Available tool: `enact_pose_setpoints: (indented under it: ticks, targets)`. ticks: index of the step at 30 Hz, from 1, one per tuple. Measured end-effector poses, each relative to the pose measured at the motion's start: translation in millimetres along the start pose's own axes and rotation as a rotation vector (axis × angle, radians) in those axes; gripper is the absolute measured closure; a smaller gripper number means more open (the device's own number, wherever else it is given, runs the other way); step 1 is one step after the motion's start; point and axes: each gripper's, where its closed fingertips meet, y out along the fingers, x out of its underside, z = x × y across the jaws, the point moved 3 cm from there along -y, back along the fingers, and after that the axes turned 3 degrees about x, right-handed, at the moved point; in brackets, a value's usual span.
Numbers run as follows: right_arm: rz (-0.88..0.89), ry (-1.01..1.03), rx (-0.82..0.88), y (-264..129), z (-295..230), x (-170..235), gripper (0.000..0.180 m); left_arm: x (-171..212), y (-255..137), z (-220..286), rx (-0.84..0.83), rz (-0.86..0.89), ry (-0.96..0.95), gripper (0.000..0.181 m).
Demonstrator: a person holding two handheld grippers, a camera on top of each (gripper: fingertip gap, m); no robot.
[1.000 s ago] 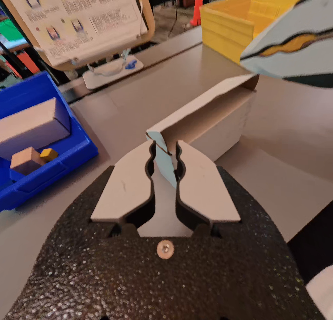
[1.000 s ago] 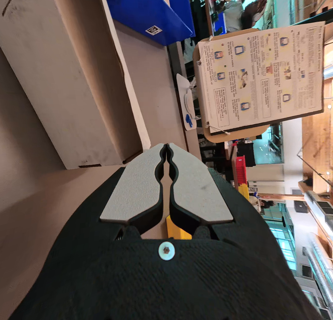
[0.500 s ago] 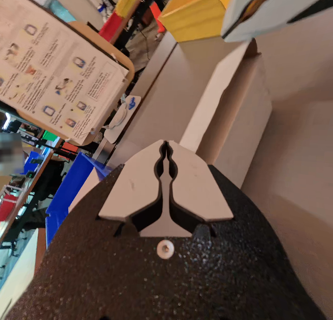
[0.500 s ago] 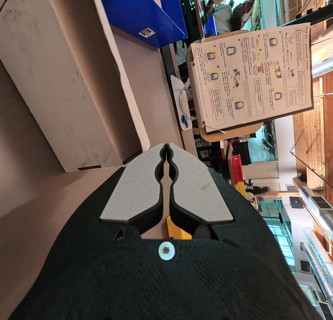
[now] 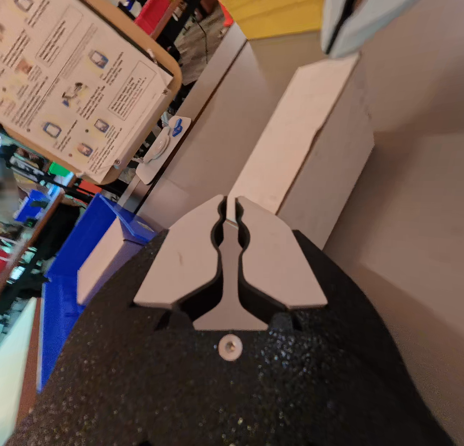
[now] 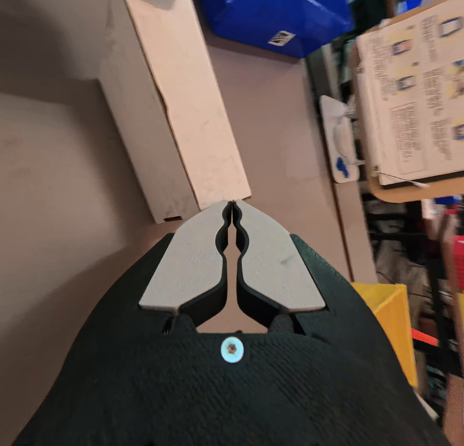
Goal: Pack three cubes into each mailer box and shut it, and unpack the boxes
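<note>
A white mailer box [image 5: 301, 137] lies on the grey table with its lid down. My left gripper [image 5: 230, 201] is just before the box's near end, level with the lid, with nothing in it. Its jaws are almost together, with only a thin slit at the tips. The box also shows in the right wrist view [image 6: 190, 102]. My right gripper [image 6: 231, 202] is shut and empty at the box's other end, its tips touching at the lid's corner. It appears blurred in the left wrist view [image 5: 351, 14], above the box's far end. No cubes are in view.
A blue bin [image 5: 75, 258] holding another white box [image 5: 105, 258] stands to the left; it also shows in the right wrist view [image 6: 271, 14]. A yellow bin [image 5: 273, 7] is behind the box. An instruction board [image 5: 75, 77] on a white stand base [image 5: 163, 150] stands at the table's back edge.
My left gripper let go of the box's side flap and closed. The lid went from ajar to flat. Both grippers tilted and shifted along the box.
</note>
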Motion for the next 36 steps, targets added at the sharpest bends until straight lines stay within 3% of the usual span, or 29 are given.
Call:
enact_pose_setpoints:
  ticks: [1, 4, 6, 9, 14, 17, 19, 21, 28, 36]
  targets:
    - [-0.006, 0.017, -0.064, -3.9, -0.6, -3.3, 0.159, -2.0, -2.0, -5.4, -0.016, 0.032, -0.072, 0.168]
    - [-0.039, 0.042, -0.332, -17.1, -10.1, -20.9, 0.095, -10.1, -12.9, -25.3, -0.069, 0.182, -0.227, 0.146]
    - [-0.054, 0.010, -0.461, -19.2, -13.8, -34.8, 0.094, -7.8, -20.3, -36.0, -0.090, 0.201, -0.276, 0.129]
    - [-0.076, -0.028, -0.492, -2.7, -3.6, -52.9, 0.076, 1.6, -24.3, -39.6, -0.047, 0.162, -0.375, 0.105]
    - [-0.185, -0.047, -0.608, 37.3, -9.3, -70.8, 0.075, 8.3, -32.6, -35.4, 0.030, 0.147, -0.451, 0.085]
    - [-0.280, -0.098, -0.659, 55.7, -23.2, -69.5, 0.077, 18.5, -35.9, -39.5, 0.020, 0.100, -0.453, 0.085]
    - [-0.314, -0.170, -0.671, 63.9, -30.3, -66.9, 0.092, 24.9, -37.2, -42.2, 0.014, 0.077, -0.463, 0.085]
    - [-0.318, -0.223, -0.654, 72.2, -33.8, -66.3, 0.093, 27.6, -37.7, -43.2, 0.020, 0.078, -0.482, 0.085]
    - [-0.365, -0.202, -0.713, 83.6, -45.9, -62.6, 0.087, 30.2, -36.4, -42.2, 0.043, 0.068, -0.495, 0.086]
    - [-0.351, -0.183, -0.805, 82.5, -56.9, -59.6, 0.100, 32.5, -30.9, -34.9, 0.073, 0.034, -0.494, 0.087]
